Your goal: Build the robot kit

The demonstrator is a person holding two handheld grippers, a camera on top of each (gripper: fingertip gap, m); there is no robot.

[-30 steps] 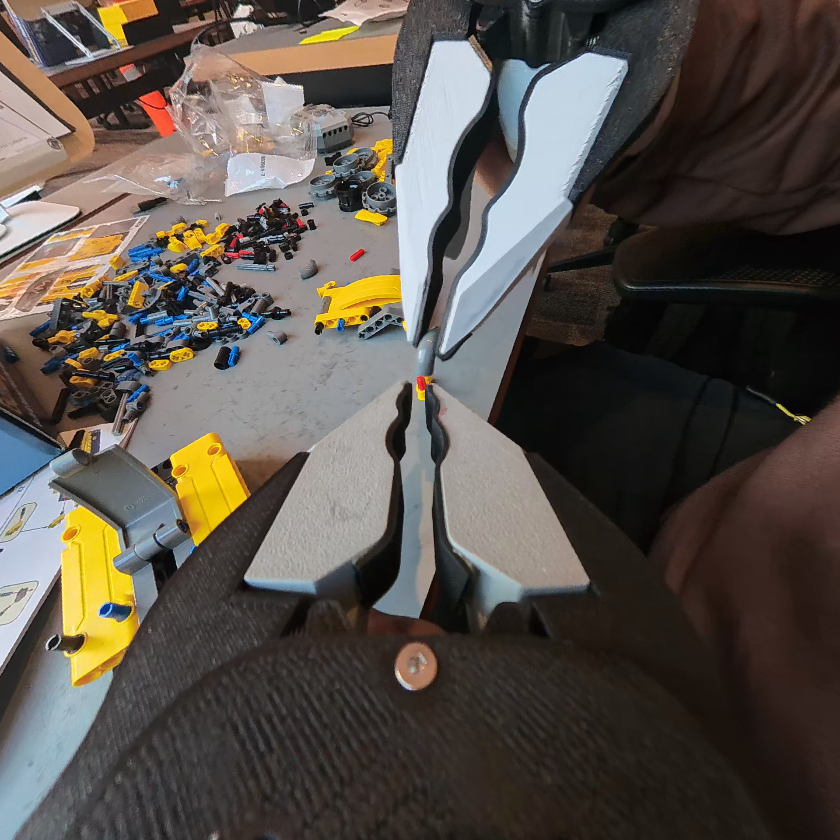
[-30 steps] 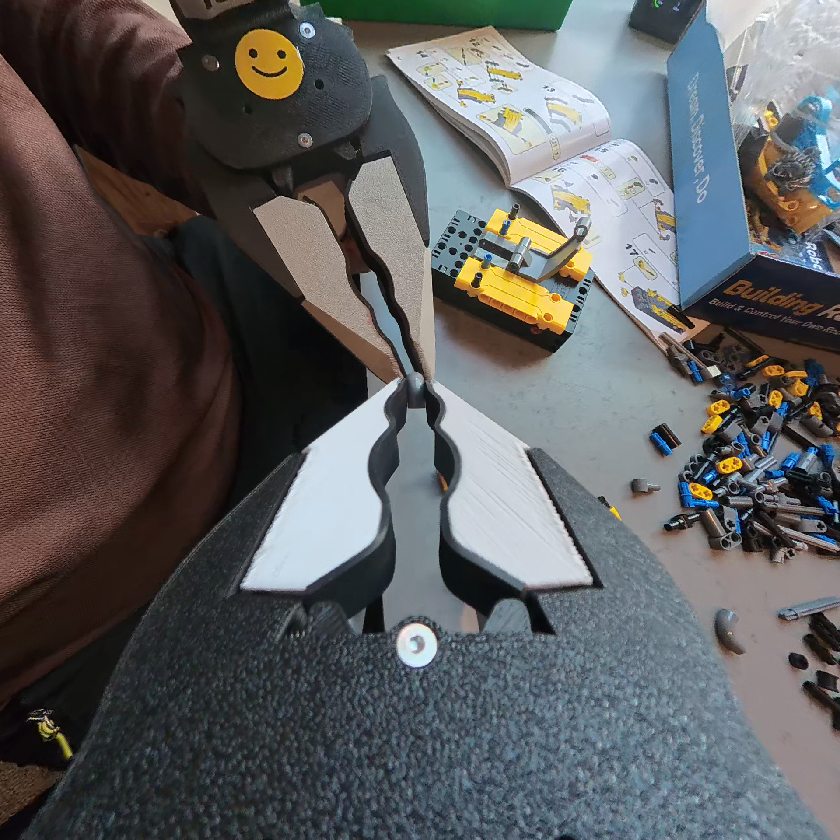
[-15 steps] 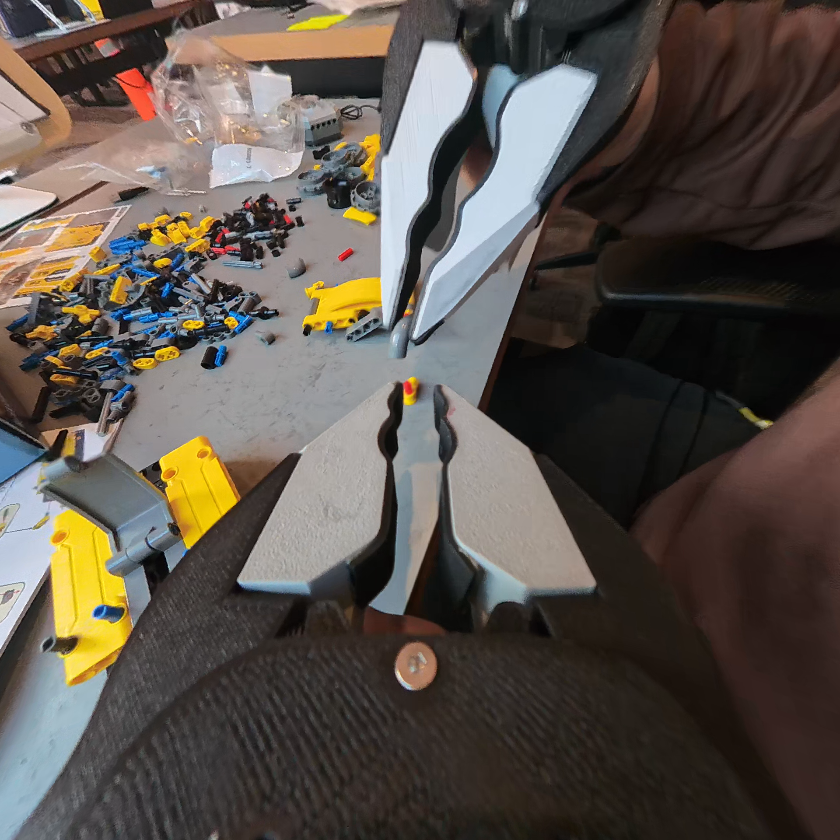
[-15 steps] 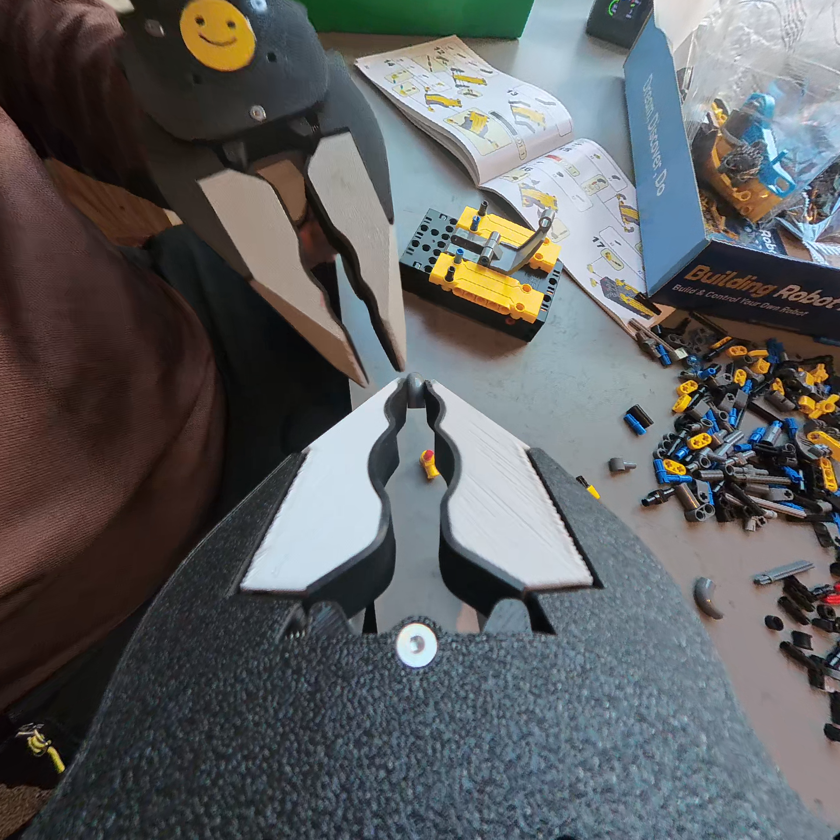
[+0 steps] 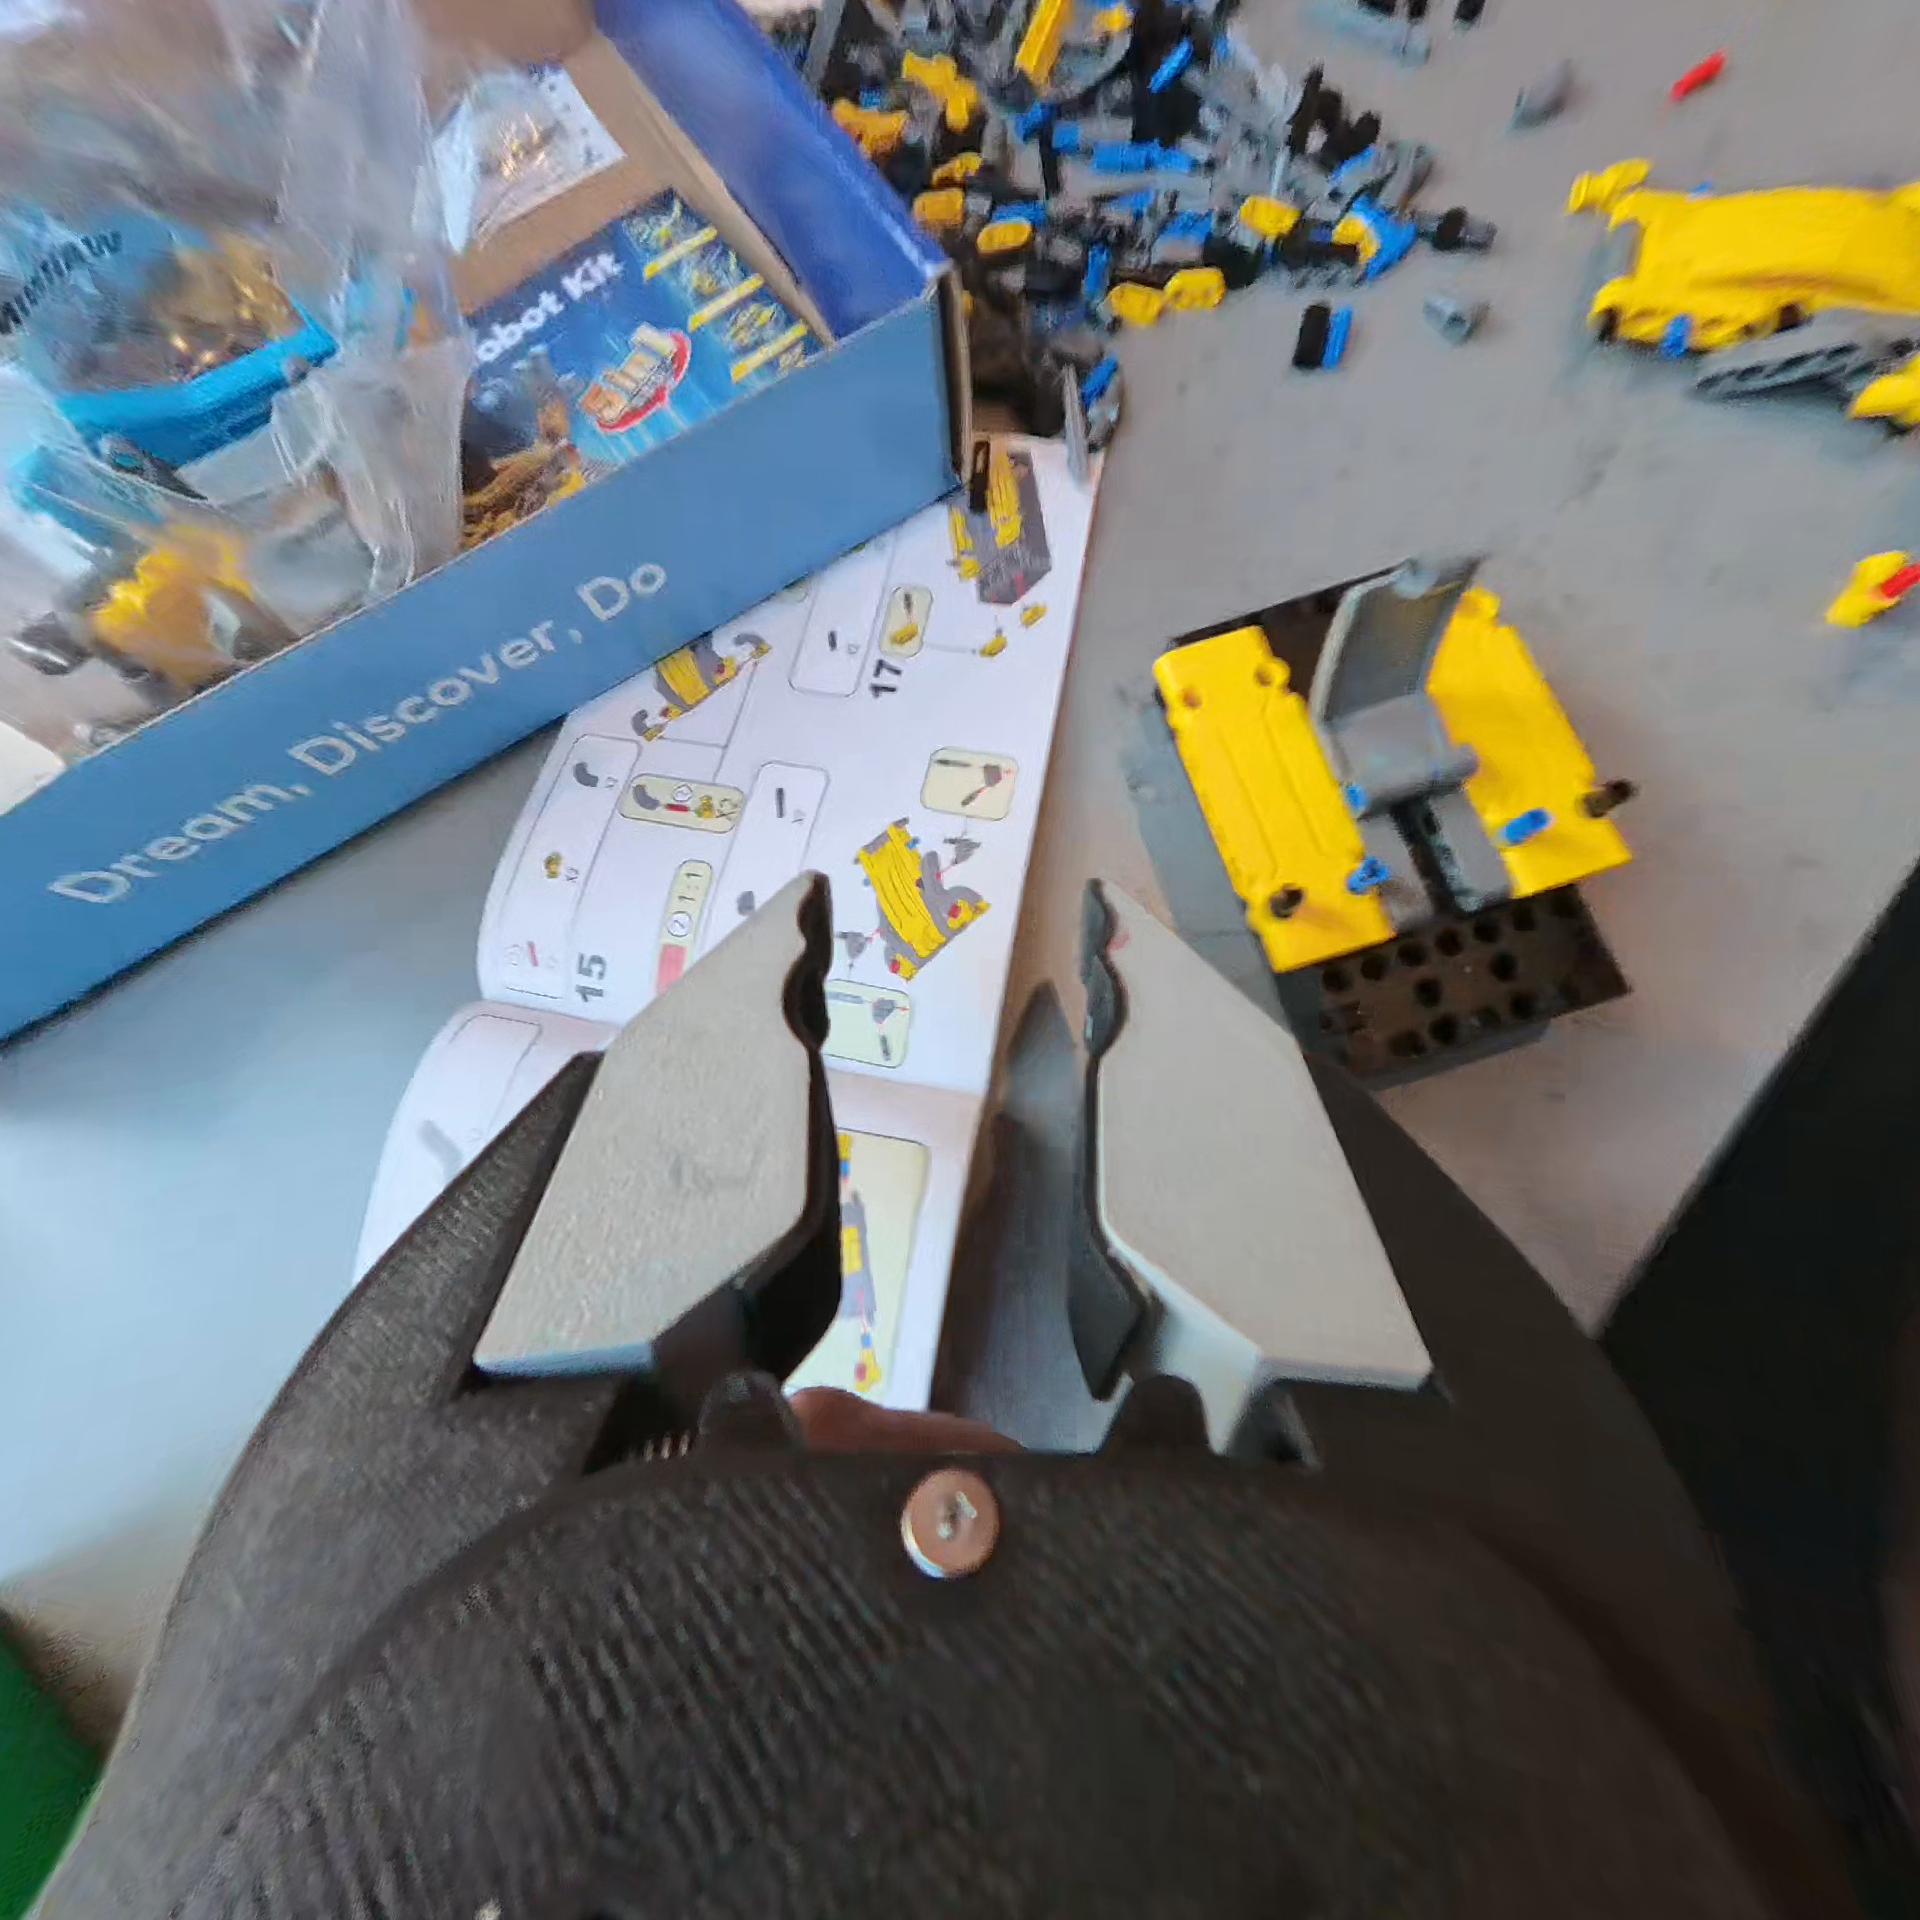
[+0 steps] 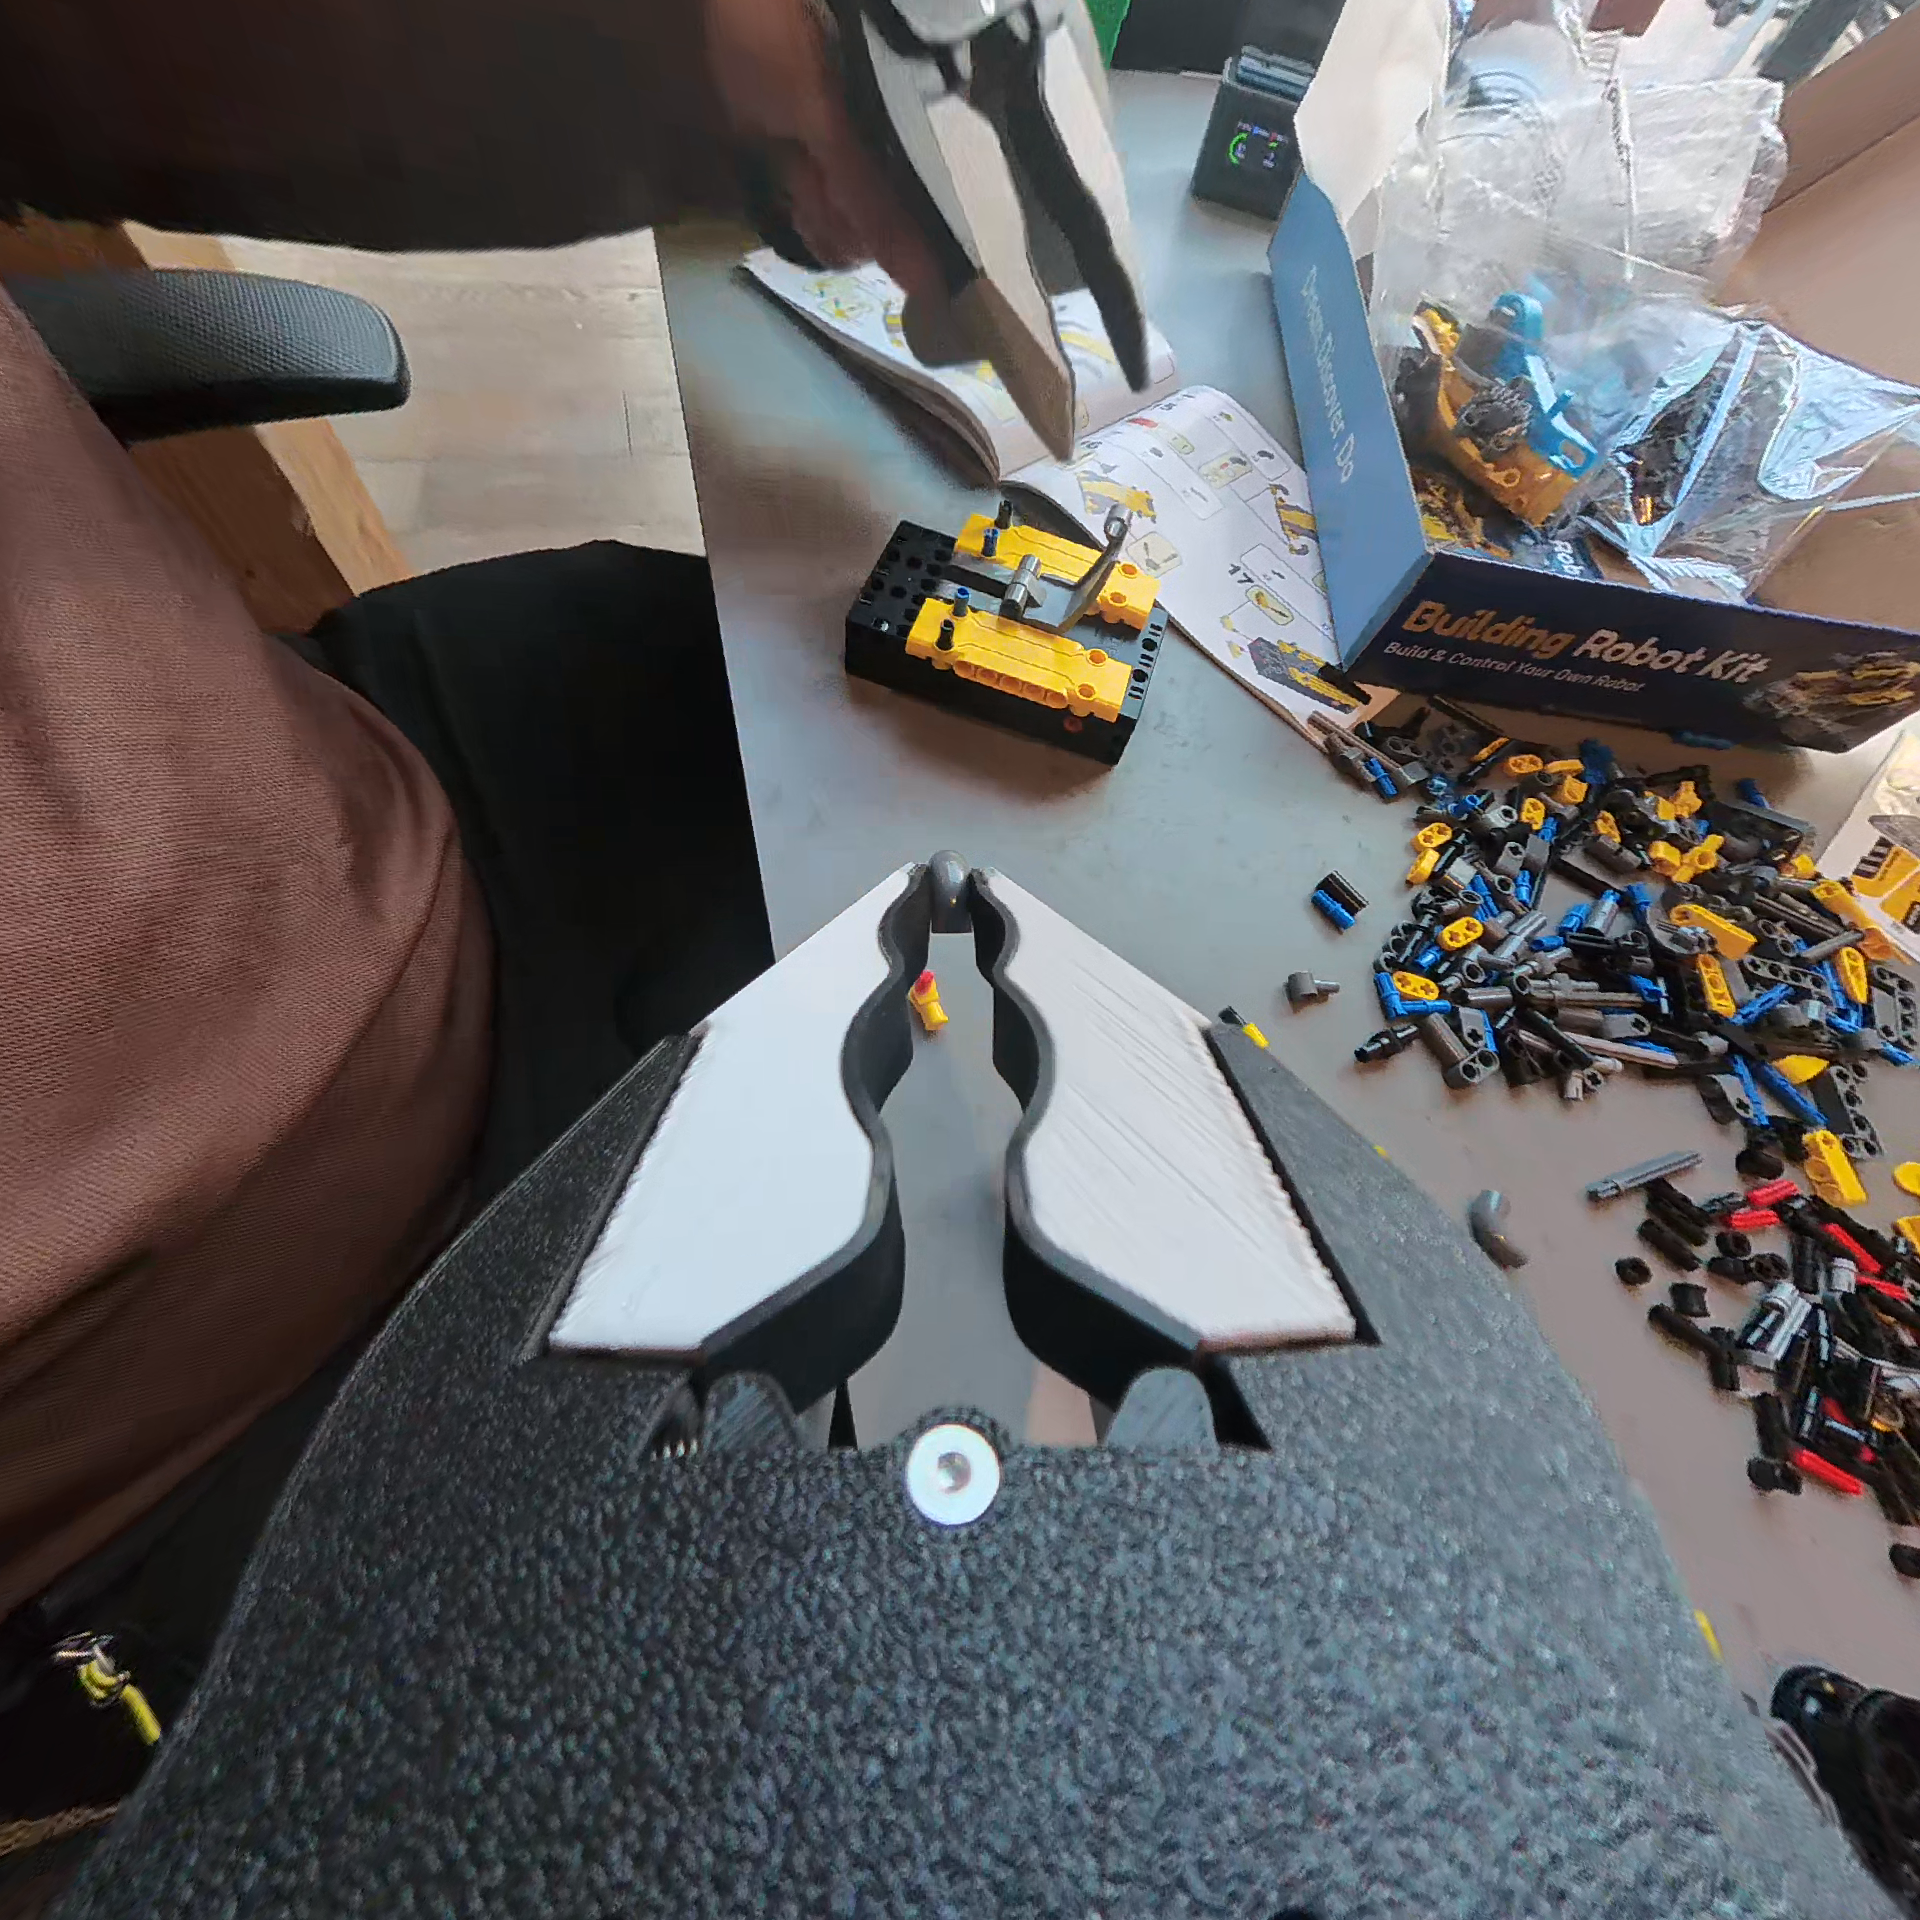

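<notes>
My right gripper (image 6: pixel 948 875) is shut on a small grey connector (image 6: pixel 948 891), held at the fingertips just above the grey table's near edge. A small yellow and red piece (image 6: pixel 925 1003) lies on the table below it, seen between the fingers; it also shows in the left wrist view (image 5: pixel 1870 587). My left gripper (image 5: pixel 956 894) is open and empty above the open instruction booklet (image 5: pixel 790 790). It shows in the right wrist view (image 6: pixel 1049 343) beyond the yellow, grey and black assembly (image 6: pixel 1008 634), which lies right of it in its own view (image 5: pixel 1392 790).
A blue kit box (image 6: pixel 1558 644) holding plastic bags (image 6: pixel 1662 260) stands behind the booklet (image 6: pixel 1195 488). A pile of small loose parts (image 6: pixel 1662 987) covers the table to the right. A yellow curved assembly (image 5: pixel 1766 260) lies farther off. A chair armrest (image 6: pixel 208 343) and a person's brown sleeve are at left. The left gripper's tips are roughly 25 cm from the right gripper's.
My left gripper has let go of the yellow and red piece, opened, and swung away from the right gripper to over the booklet. The right gripper still holds the grey connector.
</notes>
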